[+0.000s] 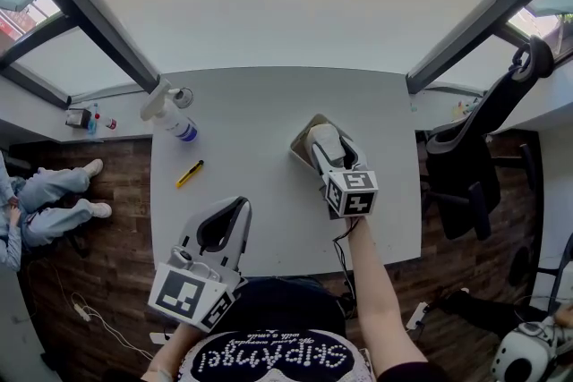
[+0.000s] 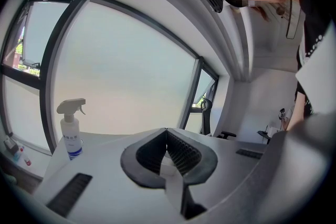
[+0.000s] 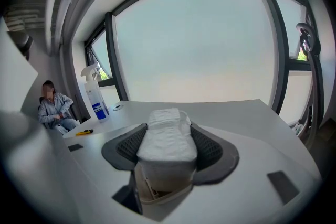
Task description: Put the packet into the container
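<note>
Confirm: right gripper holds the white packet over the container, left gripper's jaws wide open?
Wrong on the left gripper: its jaws are together, empty, per the left gripper view. The right gripper does hold the packet over the container.

1. The left claw [image 1: 235,212] is held low and close to the body, at the near edge of the counter [image 1: 269,103], and is pointed forward and slightly to the right.
2. In the left gripper view, the jaws of the left claw [image 2: 166,135] are seen closed, with their tips touching and nothing between them.
3. The right claw [image 1: 324,141] is held further out over the counter and is angled forward and slightly to the left.
4. Its jaws are seen clamped on both sides of a white packet [image 3: 167,139].
5. The right forearm [image 1: 376,291] is seen bare and stretched forward behind the right claw.
</note>
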